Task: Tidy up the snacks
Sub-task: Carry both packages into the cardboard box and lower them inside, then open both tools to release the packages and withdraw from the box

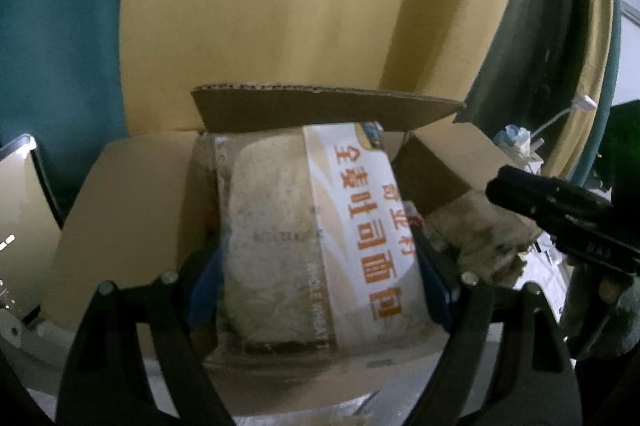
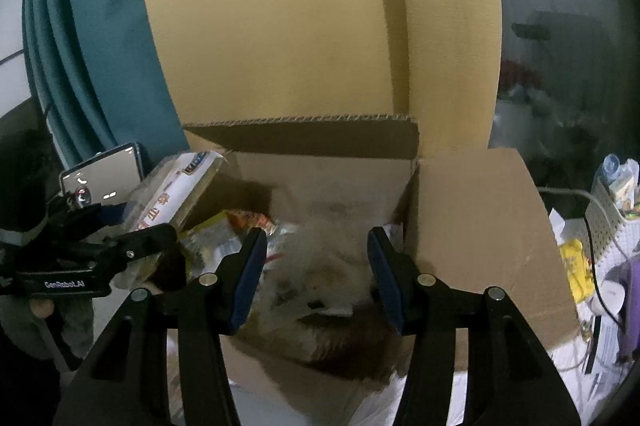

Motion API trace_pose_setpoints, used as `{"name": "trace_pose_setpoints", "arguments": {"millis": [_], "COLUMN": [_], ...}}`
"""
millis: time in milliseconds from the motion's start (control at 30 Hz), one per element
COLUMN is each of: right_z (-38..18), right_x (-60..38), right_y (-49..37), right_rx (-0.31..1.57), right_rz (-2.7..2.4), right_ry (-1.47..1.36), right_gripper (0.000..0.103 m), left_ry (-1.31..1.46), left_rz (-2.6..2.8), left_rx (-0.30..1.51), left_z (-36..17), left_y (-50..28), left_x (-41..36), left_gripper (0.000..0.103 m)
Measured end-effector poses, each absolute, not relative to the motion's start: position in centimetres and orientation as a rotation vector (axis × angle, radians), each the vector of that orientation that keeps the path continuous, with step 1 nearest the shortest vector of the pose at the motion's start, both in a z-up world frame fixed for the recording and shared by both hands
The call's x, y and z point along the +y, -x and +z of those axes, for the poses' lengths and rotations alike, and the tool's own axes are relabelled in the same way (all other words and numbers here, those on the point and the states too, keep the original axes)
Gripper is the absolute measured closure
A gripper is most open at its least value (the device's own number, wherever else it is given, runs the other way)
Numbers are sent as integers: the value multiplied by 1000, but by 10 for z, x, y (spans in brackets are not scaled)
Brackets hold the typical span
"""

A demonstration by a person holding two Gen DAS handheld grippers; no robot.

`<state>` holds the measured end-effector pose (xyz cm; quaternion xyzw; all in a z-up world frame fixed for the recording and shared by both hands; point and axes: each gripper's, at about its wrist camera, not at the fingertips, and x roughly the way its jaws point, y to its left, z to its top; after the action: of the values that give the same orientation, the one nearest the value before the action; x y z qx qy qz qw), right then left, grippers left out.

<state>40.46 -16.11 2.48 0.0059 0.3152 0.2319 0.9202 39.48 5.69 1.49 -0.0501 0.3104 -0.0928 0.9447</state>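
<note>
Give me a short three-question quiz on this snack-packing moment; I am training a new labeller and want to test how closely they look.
1. True or false: the left tool holds a bread package printed with orange characters.
2. What is the right tool gripping? A) a pale wrapped snack B) a phone C) nothing
3. Fill in: both tools are over an open ______ box.

Key
1. True. The package sits clamped between its blue pads.
2. A. The snack fills the gap between the pads, above the box opening; its label is too blurred to read.
3. Cardboard. Its flaps stand open, and other wrapped snacks already lie inside.
</note>
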Motion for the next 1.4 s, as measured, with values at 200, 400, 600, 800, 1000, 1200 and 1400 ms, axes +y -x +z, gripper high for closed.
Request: {"name": "trace_pose_setpoints", "arguments": {"millis": [200, 400, 600, 800, 1000, 1200, 1400], "right_z": [25, 20, 8, 8, 16, 26, 39], "right_x": [-159, -157, -154, -151, -149, -150, -148], "right_y": [-426, -441, -449, -448, -439, -424, -405], "right_rx": [643, 647, 673, 673, 662, 653, 638], "right_rz": [457, 454, 424, 414, 412, 414, 414], "right_ry": [-6, -14, -5, 5, 12, 19, 27], "right_gripper": [48, 48, 43, 29, 28, 28, 28], "left_ry": [121, 150, 169, 177, 154, 154, 158], "left_rz": [-190, -192, -194, -190, -189, -185, -179], "left_rx": [665, 692, 678, 635, 613, 587, 569], "left_z": [8, 1, 2, 15, 28, 39, 46], "left_y": [-418, -432, -431, -420, -404, -383, -358], "left_x": [53, 50, 52, 56, 52, 55, 59], "left_gripper": [19, 18, 9, 7, 7, 7, 7]}}
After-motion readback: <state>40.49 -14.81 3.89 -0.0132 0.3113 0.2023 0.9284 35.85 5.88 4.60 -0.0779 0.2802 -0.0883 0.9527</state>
